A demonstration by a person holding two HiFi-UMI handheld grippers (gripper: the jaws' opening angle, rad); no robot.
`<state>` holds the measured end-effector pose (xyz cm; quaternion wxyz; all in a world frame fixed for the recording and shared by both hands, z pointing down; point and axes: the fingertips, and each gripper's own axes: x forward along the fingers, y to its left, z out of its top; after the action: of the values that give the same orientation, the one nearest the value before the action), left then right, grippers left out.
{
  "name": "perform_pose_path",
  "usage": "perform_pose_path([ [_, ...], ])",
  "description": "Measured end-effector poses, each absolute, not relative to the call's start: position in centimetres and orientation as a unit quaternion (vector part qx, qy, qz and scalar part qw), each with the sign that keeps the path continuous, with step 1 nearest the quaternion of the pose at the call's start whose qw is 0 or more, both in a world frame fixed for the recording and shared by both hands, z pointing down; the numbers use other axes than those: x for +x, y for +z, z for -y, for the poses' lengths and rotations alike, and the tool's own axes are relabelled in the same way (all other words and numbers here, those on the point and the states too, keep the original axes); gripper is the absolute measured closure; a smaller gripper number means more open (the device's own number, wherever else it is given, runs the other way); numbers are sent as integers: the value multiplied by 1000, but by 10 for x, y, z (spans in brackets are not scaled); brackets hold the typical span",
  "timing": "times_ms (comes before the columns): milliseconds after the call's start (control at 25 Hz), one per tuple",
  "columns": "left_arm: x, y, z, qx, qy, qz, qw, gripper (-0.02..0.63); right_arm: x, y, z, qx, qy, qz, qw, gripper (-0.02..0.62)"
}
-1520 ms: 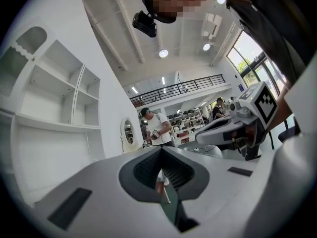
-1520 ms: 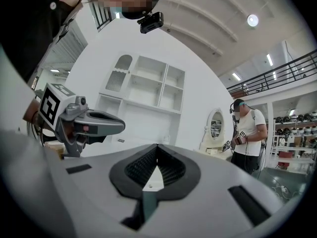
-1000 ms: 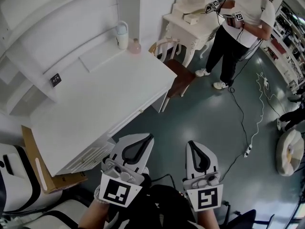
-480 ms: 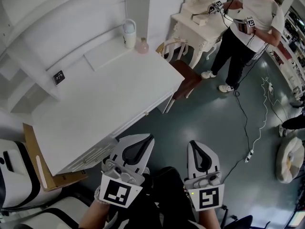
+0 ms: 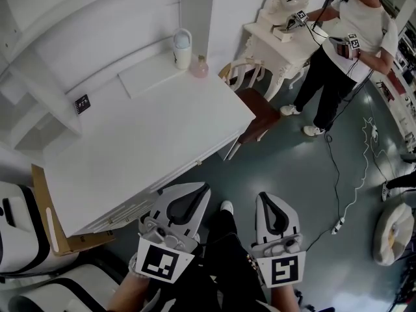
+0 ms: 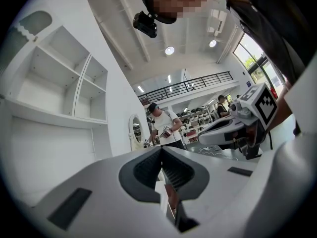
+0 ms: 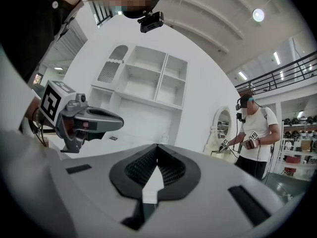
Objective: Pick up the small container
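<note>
At the far left of the head view, a brown cardboard sheet (image 5: 40,203) leans at the end of a white worktop (image 5: 130,148) that fills the upper left of the frame. At the worktop's far corner, top centre, a white lidded container (image 5: 182,49) stands by the wall. A small pink container (image 5: 199,67) sits just beside it to the right, and both are well apart from the tools. At bottom centre the left tool (image 5: 205,187) is pressed together with nothing between its jaws. The right tool (image 5: 262,195) beside it is likewise pressed together and empty. Both are held below the worktop's near edge in the frame, over the dark floor. Above them a brown-seated chair (image 5: 257,109) stands at the worktop's right corner. At upper right, another person (image 5: 348,44) stands at a white dressing table (image 5: 286,38).
</note>
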<state>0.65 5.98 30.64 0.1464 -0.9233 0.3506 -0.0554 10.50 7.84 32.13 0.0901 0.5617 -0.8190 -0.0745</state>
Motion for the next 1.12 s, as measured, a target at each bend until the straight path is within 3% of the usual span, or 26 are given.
perform_pose_path([
  [1120, 117, 302, 83, -853, -86, -499, 130, 604, 206, 314, 100, 407, -82, 908, 61, 595],
])
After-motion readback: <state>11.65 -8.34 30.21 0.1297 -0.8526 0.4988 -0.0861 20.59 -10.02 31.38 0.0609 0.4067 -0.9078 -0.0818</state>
